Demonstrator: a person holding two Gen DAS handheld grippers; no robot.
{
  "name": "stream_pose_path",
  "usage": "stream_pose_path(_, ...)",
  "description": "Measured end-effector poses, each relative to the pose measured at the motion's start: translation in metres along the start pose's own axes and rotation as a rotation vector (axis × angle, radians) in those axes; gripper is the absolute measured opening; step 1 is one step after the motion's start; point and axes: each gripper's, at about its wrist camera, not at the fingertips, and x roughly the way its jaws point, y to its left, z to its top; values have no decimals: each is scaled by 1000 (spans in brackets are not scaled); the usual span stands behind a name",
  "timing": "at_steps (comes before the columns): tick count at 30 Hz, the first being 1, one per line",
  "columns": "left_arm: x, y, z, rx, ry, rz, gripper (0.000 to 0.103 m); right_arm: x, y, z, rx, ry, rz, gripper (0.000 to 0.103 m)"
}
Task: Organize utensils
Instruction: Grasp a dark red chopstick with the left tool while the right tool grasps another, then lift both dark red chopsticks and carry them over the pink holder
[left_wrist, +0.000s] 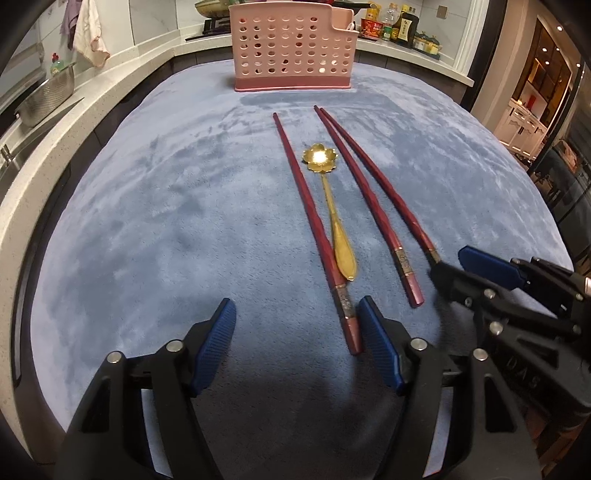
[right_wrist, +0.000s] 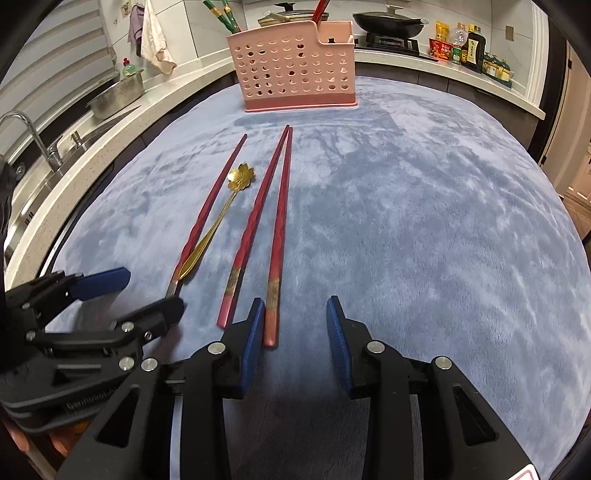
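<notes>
Blue cloth covers the table, the pink holder stands at the far end, and three red chopsticks and a gold spoon point toward it, their near ends just beside both grippers' inner fingers, right gripper half open and empty, left gripper wider and empty.

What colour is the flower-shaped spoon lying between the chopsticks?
Gold, shiny all over; the spoon shows best in the left wrist view.

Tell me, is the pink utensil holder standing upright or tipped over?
Upright: the pink utensil holder stands on its base on the blue cloth, open top upward.
</notes>
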Motion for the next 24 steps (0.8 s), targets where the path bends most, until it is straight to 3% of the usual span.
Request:
stream_pose_path(5,0,4,0,-4,-17,9,50,5,2,5,-9,-7,2,28)
stream_pose_path(8,-1,6,0,-8,-22,8,40,7,4,6,-20,-6,13,17)
stream_pose_path(10,-2,9,0,-11,-24,5,29,7,6,6,-29,-5,23,7)
stream_pose_path(13,-3,14,0,-25,-26,-1,12,6,7,5,-32,-8,25,7)
stream_pose_path(24,-29,28,9,-62,-74,18,9,-20,-8,16,3,-76,14,7)
